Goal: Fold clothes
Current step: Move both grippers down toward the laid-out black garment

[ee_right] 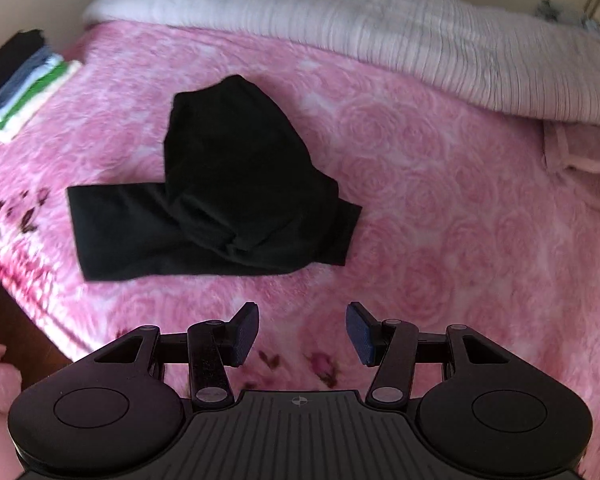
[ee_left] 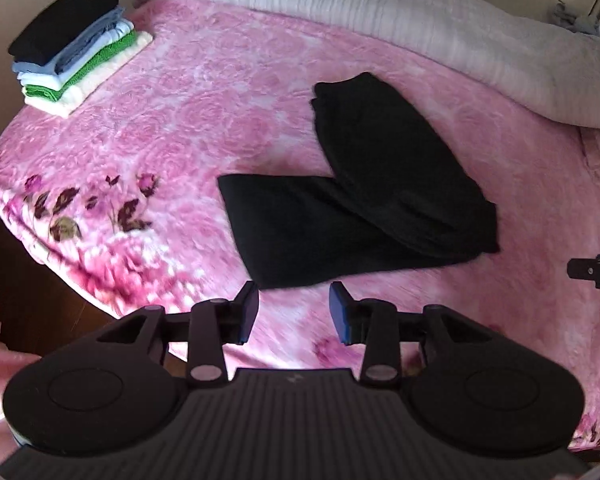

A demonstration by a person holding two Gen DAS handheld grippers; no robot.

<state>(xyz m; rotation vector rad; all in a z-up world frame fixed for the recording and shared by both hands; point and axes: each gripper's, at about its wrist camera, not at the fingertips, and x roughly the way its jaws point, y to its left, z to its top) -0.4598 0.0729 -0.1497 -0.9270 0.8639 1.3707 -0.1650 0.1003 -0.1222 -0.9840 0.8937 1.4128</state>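
Here the black garment [ee_left: 352, 196] is lying partly folded on the pink floral blanket [ee_left: 204, 92], near the middle of the bed, bent into a V: one band is running crosswise toward the left edge of the bed, and a second, thicker band is angling away toward the grey quilt [ee_left: 380, 8] at the far side. The two bands are meeting at a bunched corner on the right. The crosswise band is forming the near long edge, and it is lying roughly parallel to the line joining the two tools.

The left gripper [ee_left: 294, 310] is hanging just in front of that near edge, its fingers parted with only blanket between them; nothing is being grasped. The right gripper [ee_right: 302, 332] is likewise standing open and empty, and in its own view the garment is lying ahead and to the left, clearly further off. By this reading the left hand is the nearer one to the free left end of the band, and the right is better placed for the bunched corner.

A stack of folded clothes [ee_left: 76, 48] is sitting well apart at the far left corner.
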